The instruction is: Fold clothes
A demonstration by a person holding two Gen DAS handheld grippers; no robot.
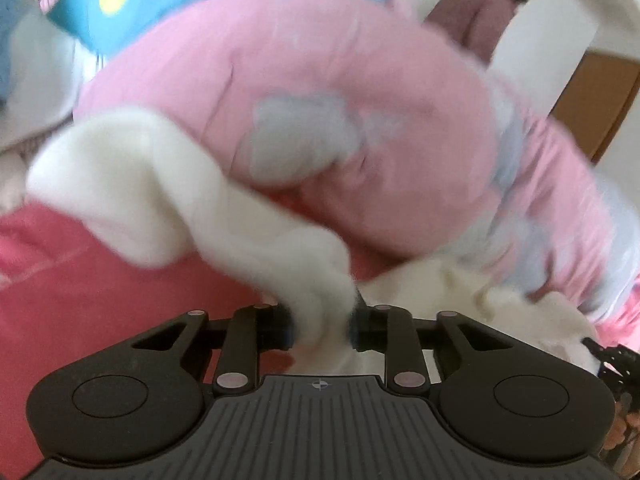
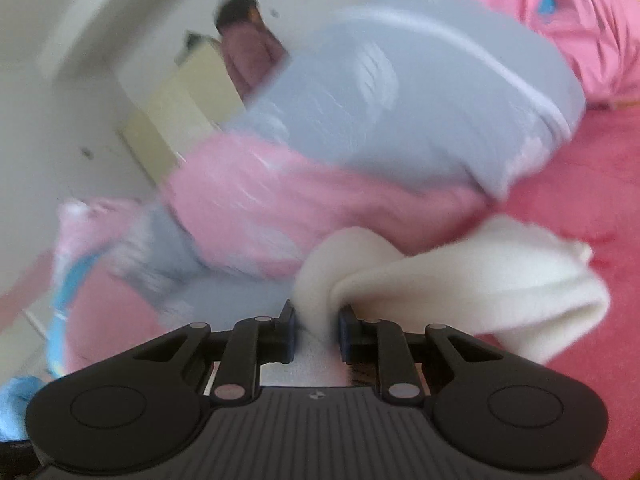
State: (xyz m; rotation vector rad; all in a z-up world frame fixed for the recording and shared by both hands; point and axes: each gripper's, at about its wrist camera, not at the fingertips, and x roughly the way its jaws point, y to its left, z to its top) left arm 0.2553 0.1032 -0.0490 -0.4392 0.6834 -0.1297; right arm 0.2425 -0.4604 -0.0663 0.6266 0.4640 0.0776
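Observation:
A pink padded garment [image 1: 320, 112] with pale grey-blue patches and white fleece lining [image 1: 160, 200] hangs bunched in front of me, blurred by motion. My left gripper [image 1: 322, 326] is shut on a twist of the white fleece, which fills the gap between its pads. In the right wrist view the same garment [image 2: 320, 200] shows a grey-blue panel [image 2: 420, 100] above pink cloth. My right gripper [image 2: 316, 330] is shut on a fold of its white fleece lining [image 2: 460, 276], which spreads out to the right.
A deep pink cloth surface [image 1: 60, 300] lies under the garment and also fills the lower right of the right wrist view [image 2: 580, 200]. More pink clothing [image 2: 560, 12] lies at the back. A person in a dark red top [image 2: 248, 56] stands by a pale cabinet [image 2: 176, 112].

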